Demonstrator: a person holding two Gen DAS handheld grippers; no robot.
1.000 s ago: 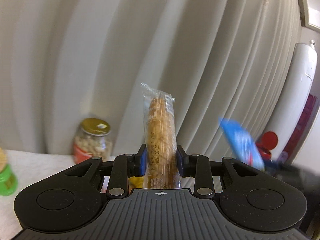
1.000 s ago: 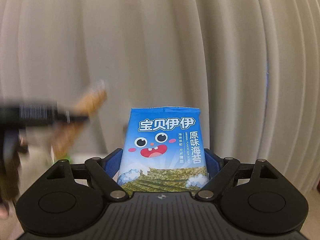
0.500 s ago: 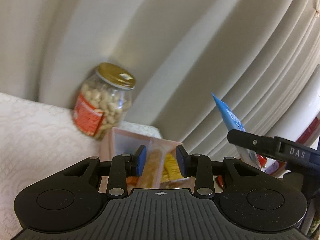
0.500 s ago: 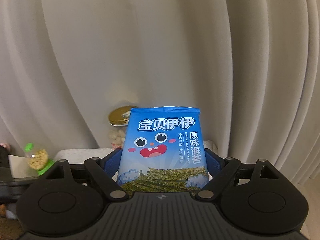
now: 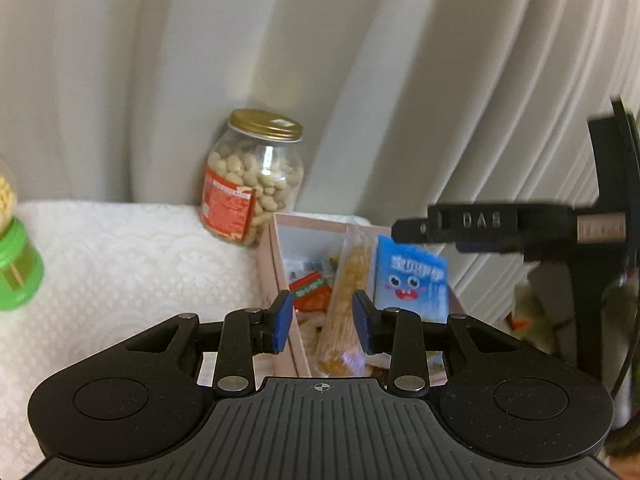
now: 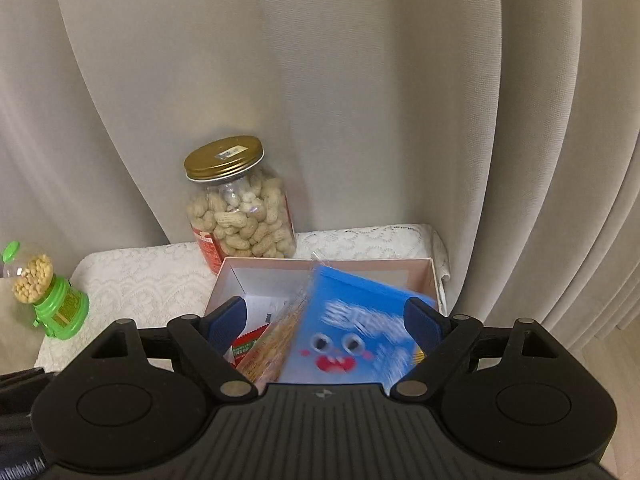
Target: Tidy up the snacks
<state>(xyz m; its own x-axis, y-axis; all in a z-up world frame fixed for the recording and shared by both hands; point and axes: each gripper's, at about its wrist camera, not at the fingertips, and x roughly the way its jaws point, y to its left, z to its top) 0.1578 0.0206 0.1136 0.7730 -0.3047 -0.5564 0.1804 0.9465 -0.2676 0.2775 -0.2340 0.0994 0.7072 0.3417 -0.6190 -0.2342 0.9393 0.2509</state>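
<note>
I have both hands over the pink box (image 6: 424,276), which sits on the table (image 6: 152,276) under a white lace cloth, just in front of the peanut jar (image 6: 240,216) against the curtain (image 6: 360,80).

My left hand-held gripper (image 5: 322,322) is released: the blue pads stand apart with a gap on each side of the long biscuit stick pack (image 5: 348,292), and neither pad touches it. That pack leans upright inside the box, its lower end down among the other wrappers.

My right hand-held gripper (image 6: 326,320) is spread wide as well, its pads well clear of the blue seaweed packet (image 6: 352,340). The packet is blurred in the right wrist view and tilted, lying in the box against the biscuit stick pack. From the left wrist view I see it more sharply, cartoon face towards me, propped at the right side of the box beside the stick pack, with the right hand-held gripper's black finger hanging above it.

A red and green wrapper (image 5: 310,290) lies lower in the box, left of the stick pack. Off to the left on the cloth stands a small green-based dispenser (image 6: 56,308) with yellowish pellets in its clear dome, well apart from the box.
</note>
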